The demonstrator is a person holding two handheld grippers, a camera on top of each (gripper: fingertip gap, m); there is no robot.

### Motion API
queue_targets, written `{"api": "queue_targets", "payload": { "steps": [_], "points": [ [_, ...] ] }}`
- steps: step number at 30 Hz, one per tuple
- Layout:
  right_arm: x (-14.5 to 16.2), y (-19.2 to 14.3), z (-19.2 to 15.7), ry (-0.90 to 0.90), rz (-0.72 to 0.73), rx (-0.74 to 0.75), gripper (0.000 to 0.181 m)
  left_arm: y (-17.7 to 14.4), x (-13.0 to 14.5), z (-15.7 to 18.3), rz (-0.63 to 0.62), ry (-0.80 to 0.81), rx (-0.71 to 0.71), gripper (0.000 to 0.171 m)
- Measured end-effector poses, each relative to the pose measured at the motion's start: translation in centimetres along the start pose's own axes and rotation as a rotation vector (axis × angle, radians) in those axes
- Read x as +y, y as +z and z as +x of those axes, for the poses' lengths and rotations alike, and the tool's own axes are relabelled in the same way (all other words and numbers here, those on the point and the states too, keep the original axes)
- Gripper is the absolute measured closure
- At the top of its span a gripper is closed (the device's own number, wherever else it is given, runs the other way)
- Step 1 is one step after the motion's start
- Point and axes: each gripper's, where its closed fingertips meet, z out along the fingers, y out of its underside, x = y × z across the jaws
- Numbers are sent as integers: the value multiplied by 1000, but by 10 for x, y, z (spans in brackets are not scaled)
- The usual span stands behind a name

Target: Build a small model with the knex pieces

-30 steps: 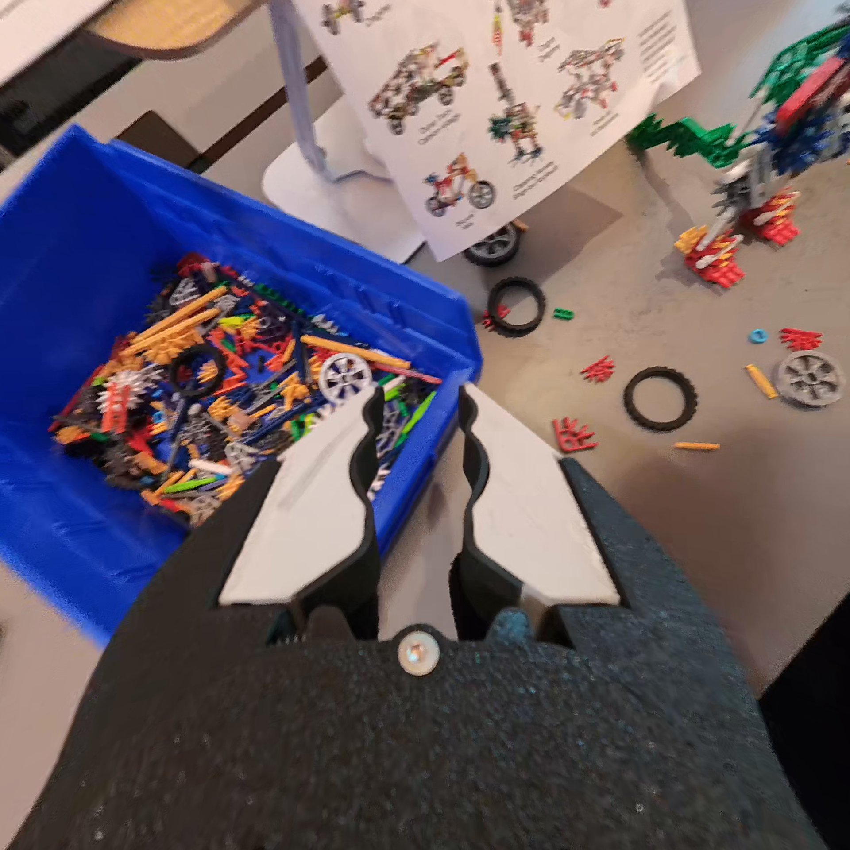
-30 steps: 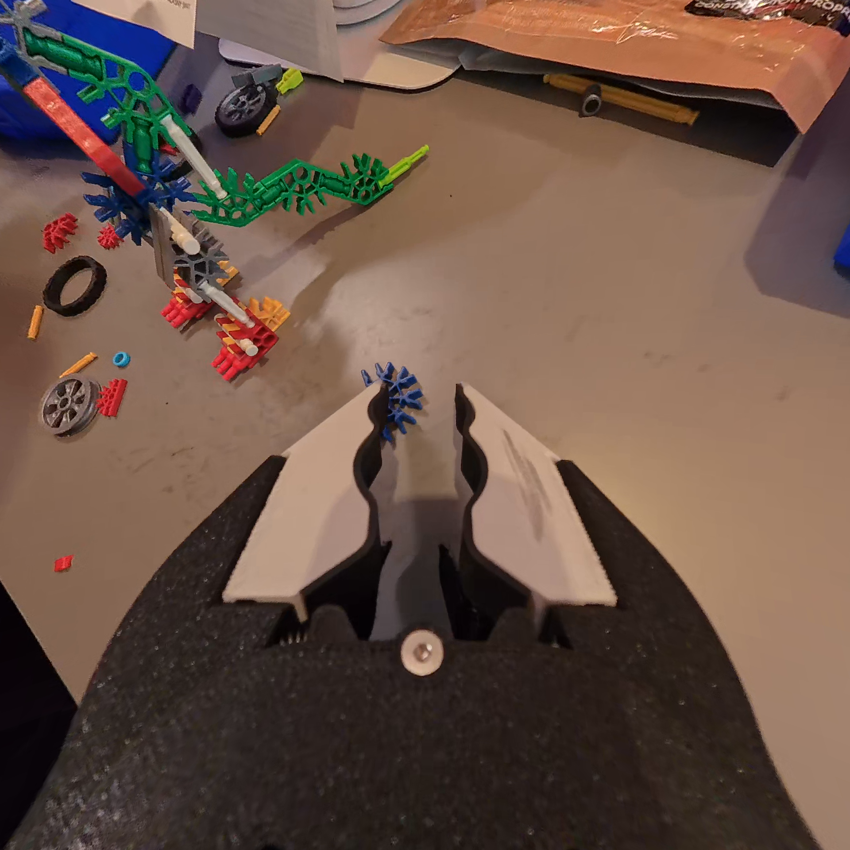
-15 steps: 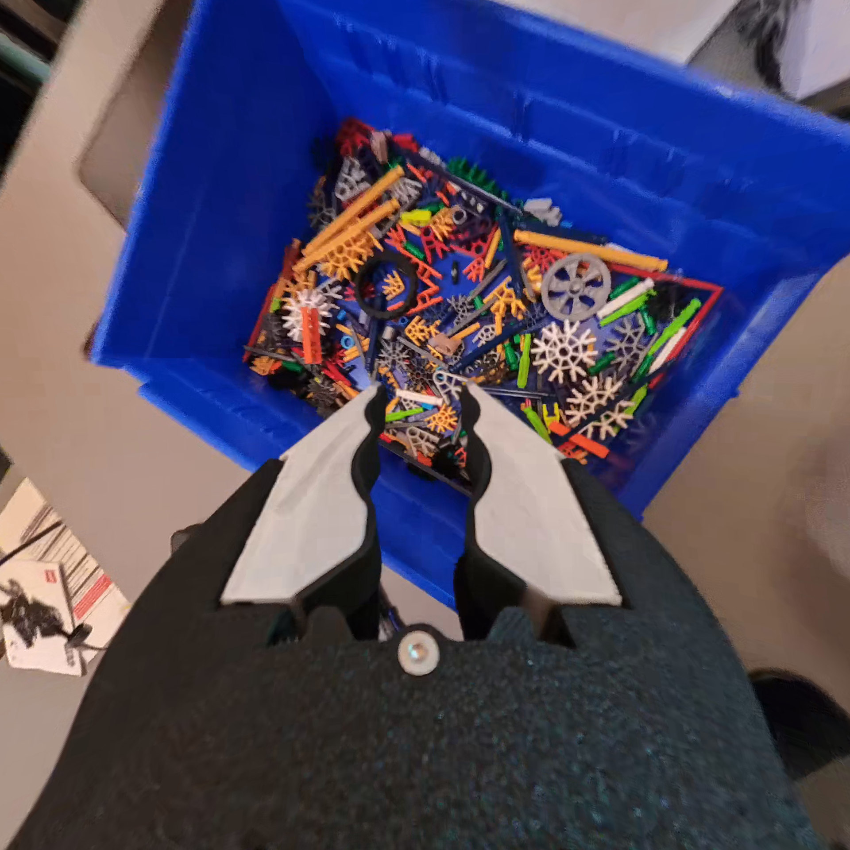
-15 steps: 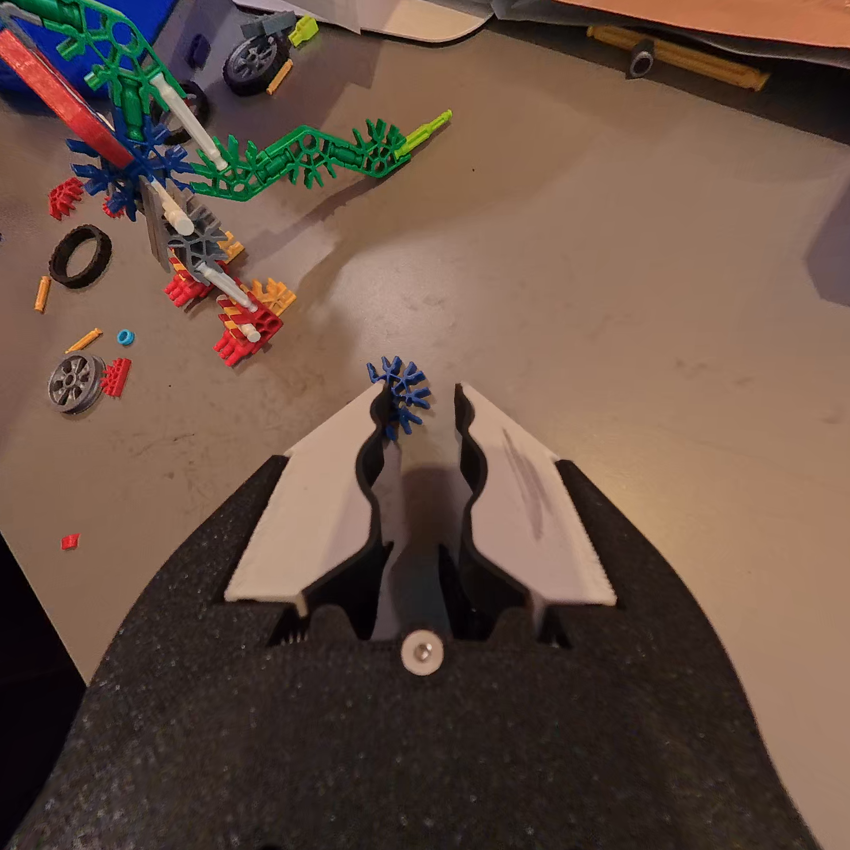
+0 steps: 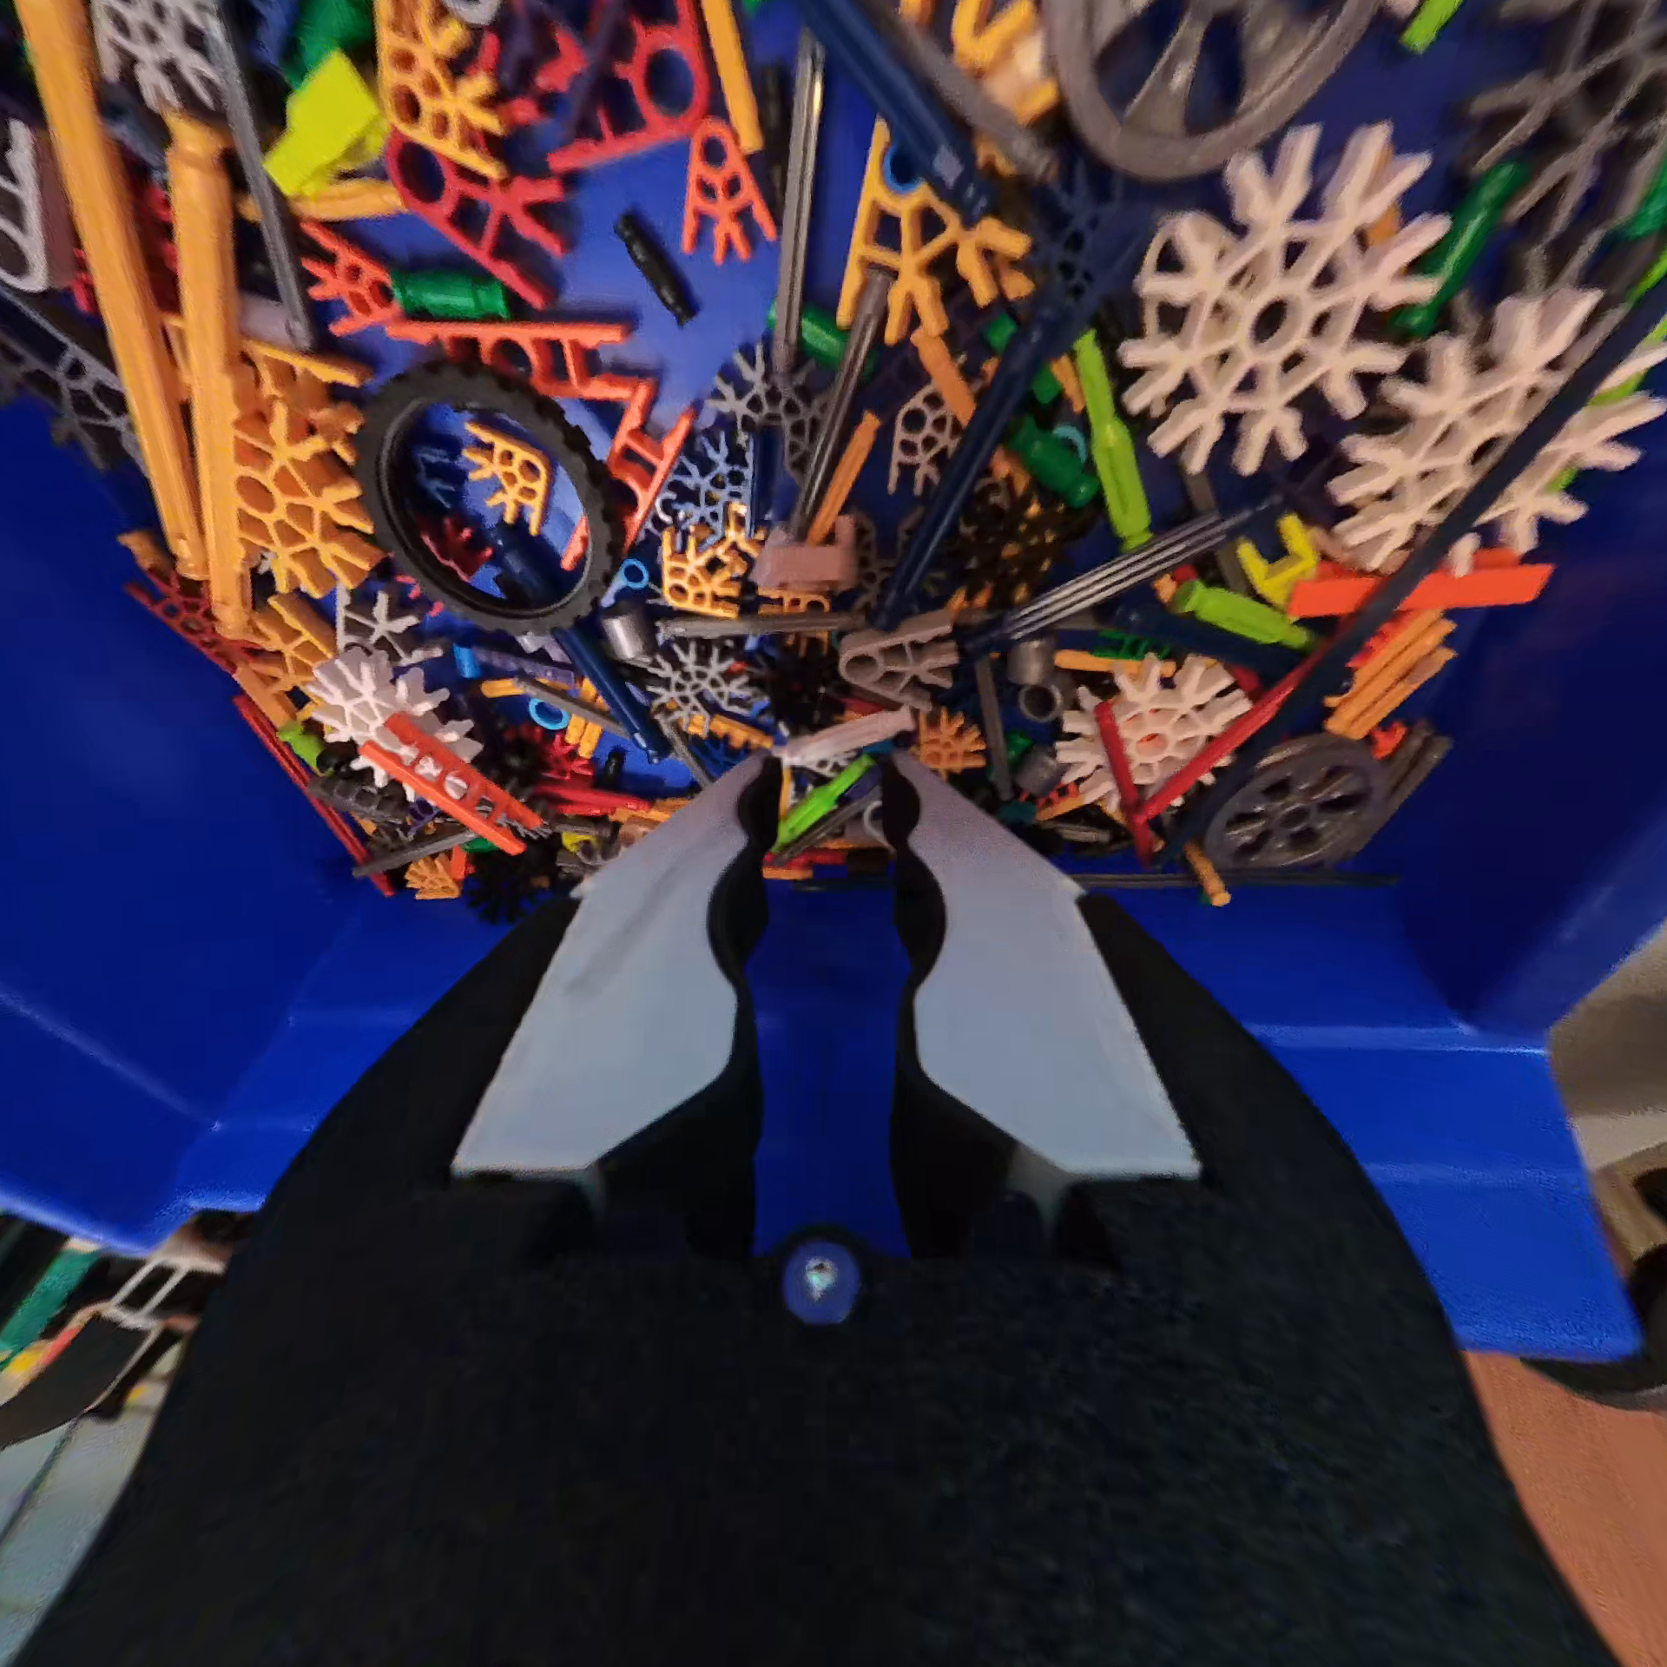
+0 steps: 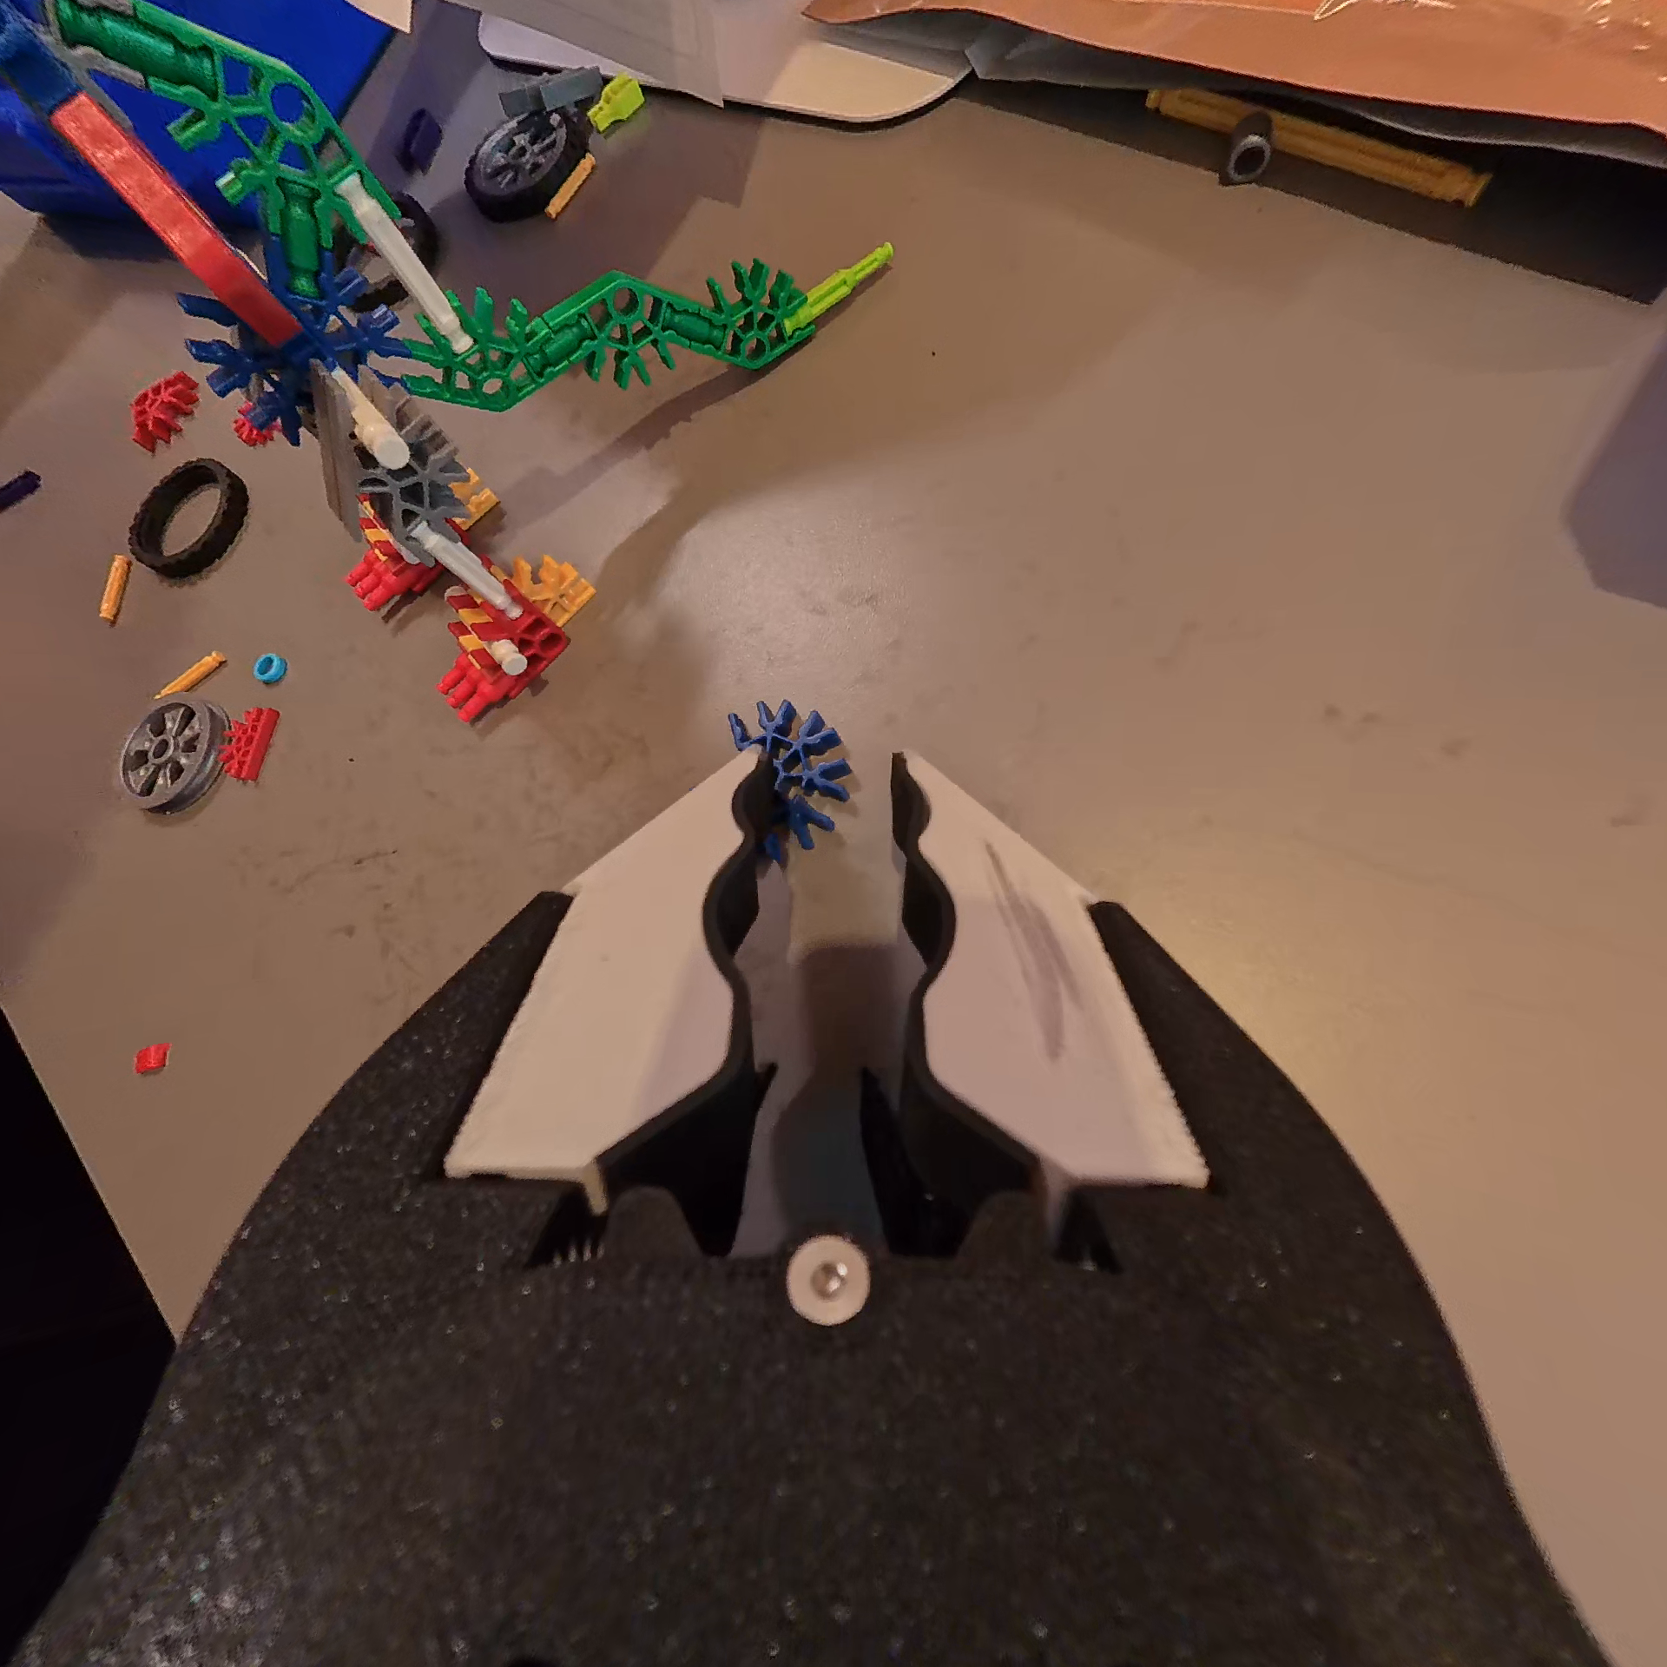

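Observation:
In the left wrist view my left gripper (image 5: 828,767) is open and empty, low inside a blue bin (image 5: 135,812) full of construction-toy rods, connectors and wheels. Its tips sit just above a pale rod (image 5: 843,735) and a lime green rod (image 5: 825,798). In the right wrist view my right gripper (image 6: 825,758) is open over the grey table. A small blue snowflake connector (image 6: 794,776) sits against the left fingertip (image 6: 722,812), clear of the right one. I cannot tell whether it rests on the table.
In the bin lie a black tyre (image 5: 492,501), white snowflake connectors (image 5: 1263,307) and a grey wheel (image 5: 1299,803). On the table stand a built figure (image 6: 298,334) with a green arm (image 6: 622,338), loose small parts, a tyre (image 6: 188,530), a wheel (image 6: 171,753) and a brown bag (image 6: 1263,54). Left tips to right tips: about 55 centimeters.
My left gripper swung left from the table to over the bin, then dropped deep into the parts. My right gripper crept slightly forward, with the blue connector staying at its left fingertip.

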Motion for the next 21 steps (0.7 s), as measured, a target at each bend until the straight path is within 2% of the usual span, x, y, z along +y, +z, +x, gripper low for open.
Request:
{"api": "queue_targets", "payload": {
  "steps": [7,9,14,17,21],
  "points": [
    [-3,-3,1,19,25,-9,155,9,-1,1,-13,66,22,163],
    [-3,-3,1,19,28,-9,155,8,-3,3,13,46,42,167],
    [-3,-4,1,19,34,-9,155,5,0,-3,30,-19,-10,167],
    [-3,-4,1,15,34,-9,155,-9,-1,-1,85,-65,-27,167],
    [-3,-3,0,6,32,-9,155,-51,-17,12,216,-128,-53,167]
  ]
}}
